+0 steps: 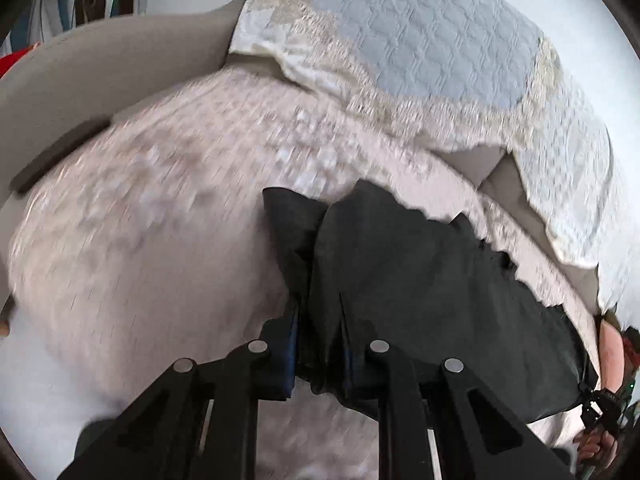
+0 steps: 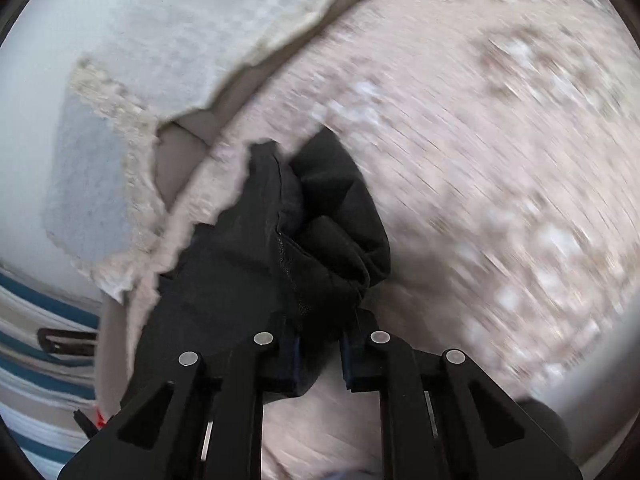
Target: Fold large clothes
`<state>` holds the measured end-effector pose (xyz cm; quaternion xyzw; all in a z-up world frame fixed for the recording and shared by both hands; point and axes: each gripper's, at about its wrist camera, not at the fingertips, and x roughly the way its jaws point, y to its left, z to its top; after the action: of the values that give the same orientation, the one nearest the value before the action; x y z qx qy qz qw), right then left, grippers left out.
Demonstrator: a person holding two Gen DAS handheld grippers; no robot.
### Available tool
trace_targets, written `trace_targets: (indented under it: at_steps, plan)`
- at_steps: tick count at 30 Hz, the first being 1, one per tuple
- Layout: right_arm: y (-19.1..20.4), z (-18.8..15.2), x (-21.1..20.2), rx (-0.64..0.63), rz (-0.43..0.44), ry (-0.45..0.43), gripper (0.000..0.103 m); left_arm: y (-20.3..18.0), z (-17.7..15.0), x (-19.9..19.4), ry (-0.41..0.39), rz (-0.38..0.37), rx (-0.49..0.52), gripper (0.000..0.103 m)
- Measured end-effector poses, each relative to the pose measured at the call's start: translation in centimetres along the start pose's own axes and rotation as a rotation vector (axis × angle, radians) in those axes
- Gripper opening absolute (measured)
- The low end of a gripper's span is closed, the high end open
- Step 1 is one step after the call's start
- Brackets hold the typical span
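Two grippers, left gripper [image 1: 318, 344] and right gripper [image 2: 318, 344], each nearly closed, pinching black garment [image 1: 420, 280] bunched toward 12 o'clock over pale bedspread [image 1: 160, 220]: mid-fold carry, probably needing level, matched travel next.

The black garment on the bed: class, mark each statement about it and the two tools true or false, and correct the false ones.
1. The left tool is shut on the black garment. True.
2. The right tool is open with nothing between its fingers. False: it is shut on a bunched part of the garment.
3. The garment is red. False: it is black.
4. The garment hangs over a pinkish patterned bedspread. True.
5. A white quilted cover with a blue panel lies beyond the garment in the left wrist view. True.
6. The garment lies neatly folded in a square. False: it is bunched and creased between the tools.
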<state>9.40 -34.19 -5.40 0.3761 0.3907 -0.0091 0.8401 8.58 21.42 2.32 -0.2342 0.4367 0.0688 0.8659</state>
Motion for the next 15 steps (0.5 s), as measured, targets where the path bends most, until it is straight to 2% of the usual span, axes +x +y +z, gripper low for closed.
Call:
trace_targets:
  at_steps: [2, 3, 4, 7, 8, 9, 11, 12, 13, 15]
  plan:
    - [-0.9, -0.2, 0.7, 0.002, -0.046, 0.026, 0.030, 1.2, -1.3, 1.1, 0.051, 0.009, -0.016, 0.020]
    - [-0.6, -0.1, 0.5, -0.010, -0.061, 0.020, 0.031, 1.4, -1.4, 1.3, 0.062, 0.011, -0.020, 0.021]
    - [0.0, 0.0, 0.0, -0.037, -0.074, 0.001, 0.032, 1.3, -1.4, 1.1, 0.056, 0.014, -0.016, 0.024]
    - [2.3, 0.3, -2.3, -0.143, -0.117, -0.076, 0.050, 1.0, -0.6, -0.8, 0.019, 0.042, 0.001, 0.026]
    - [3.1, 0.4, -3.2, -0.182, -0.129, -0.114, 0.053, 0.9, -0.1, -1.5, 0.003, 0.048, 0.012, 0.026]
    - [3.6, 0.4, -3.9, -0.208, -0.135, -0.143, 0.053, 0.7, 0.2, -2.0, -0.012, 0.052, 0.023, 0.027]
    - [4.7, 0.5, -4.6, -0.249, -0.150, -0.195, 0.053, 0.2, 1.0, -3.2, -0.055, 0.055, 0.043, 0.043]
    - [5.3, 0.5, -4.5, -0.270, -0.149, -0.210, 0.053, -0.2, 1.3, -3.6, -0.076, 0.042, 0.049, 0.047]
    - [6.0, 0.5, -4.2, -0.299, -0.128, -0.213, 0.053, -0.8, 1.7, -3.7, -0.089, 0.020, 0.057, 0.050]
    - [7.1, -0.1, -2.8, -0.373, -0.075, -0.178, 0.053, -2.4, 2.1, -3.4, -0.100, -0.026, 0.104, 0.050]
